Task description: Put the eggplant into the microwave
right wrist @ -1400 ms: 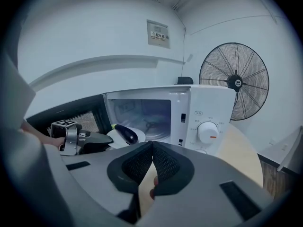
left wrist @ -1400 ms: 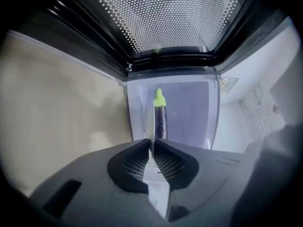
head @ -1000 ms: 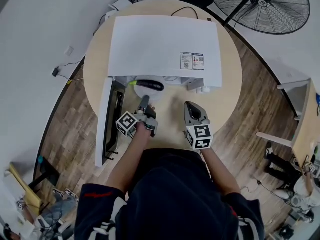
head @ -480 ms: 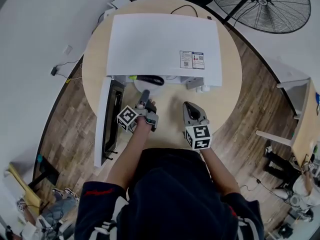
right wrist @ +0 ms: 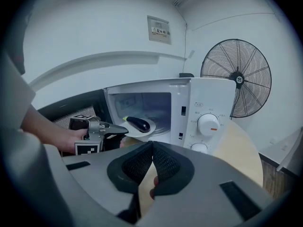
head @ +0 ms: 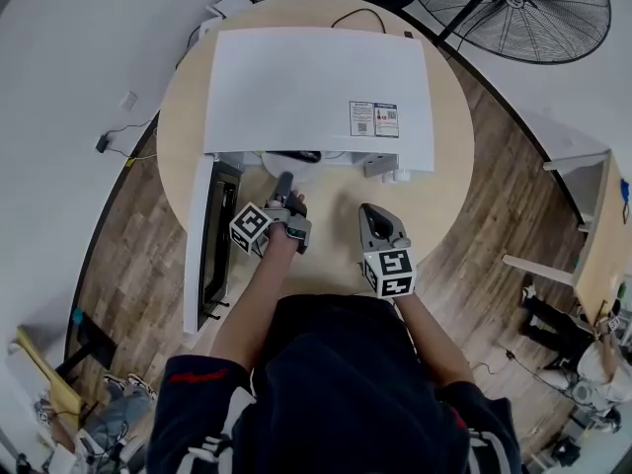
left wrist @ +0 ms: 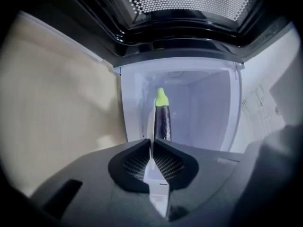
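Your left gripper (head: 284, 188): jaws clenched on the rim of the white plate (right wrist: 132, 131), which carries the eggplant (right wrist: 138, 124) just ahead of them in the mouth of the microwave (head: 316, 87). The open door (head: 202, 245) stands to their left. Your right gripper (head: 373, 217): jaws pressed together, empty, over the surface (head: 449, 191), facing the control knob (right wrist: 209, 124), with a fan (right wrist: 236, 79) beyond.

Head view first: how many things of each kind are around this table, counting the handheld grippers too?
Microwave: 1
Eggplant: 1
Plate: 1
Fan: 1
Grippers: 2, left gripper and right gripper
Total: 6
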Demonstrator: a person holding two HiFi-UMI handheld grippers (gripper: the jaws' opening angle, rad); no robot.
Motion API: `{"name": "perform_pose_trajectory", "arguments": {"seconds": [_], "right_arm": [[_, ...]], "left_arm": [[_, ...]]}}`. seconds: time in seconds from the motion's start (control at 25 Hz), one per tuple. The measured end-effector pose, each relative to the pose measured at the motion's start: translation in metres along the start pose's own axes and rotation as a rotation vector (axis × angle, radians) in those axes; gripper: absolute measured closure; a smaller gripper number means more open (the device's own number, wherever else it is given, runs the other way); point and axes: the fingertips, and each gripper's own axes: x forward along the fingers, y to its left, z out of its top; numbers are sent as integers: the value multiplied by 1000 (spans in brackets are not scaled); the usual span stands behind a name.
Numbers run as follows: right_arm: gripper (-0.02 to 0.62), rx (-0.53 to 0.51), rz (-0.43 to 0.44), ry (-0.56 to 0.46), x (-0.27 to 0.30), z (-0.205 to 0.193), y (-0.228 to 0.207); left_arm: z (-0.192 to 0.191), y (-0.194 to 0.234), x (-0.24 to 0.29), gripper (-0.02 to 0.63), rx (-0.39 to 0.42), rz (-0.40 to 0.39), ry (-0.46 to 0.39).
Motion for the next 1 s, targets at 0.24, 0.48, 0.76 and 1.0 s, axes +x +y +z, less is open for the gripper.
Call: {"name": "perform_pose_trajectory", "arguments": {"seconds": [0.24,0.48,0.76,1.0], "right_arm": [[583,0,1,8,-1,-3,3],[583,0,5,15,-1,-7,4],[583,-4,5,22,-1,-9,5],[583,-7,6,32,-2,-13,6]], "left_arm": [[0,0,5,578,-2,2,3],[1,1,12,578,5,9,14],[0,4,15,578,17,21,32],[-2,3,16,578,37,14,57]]}}
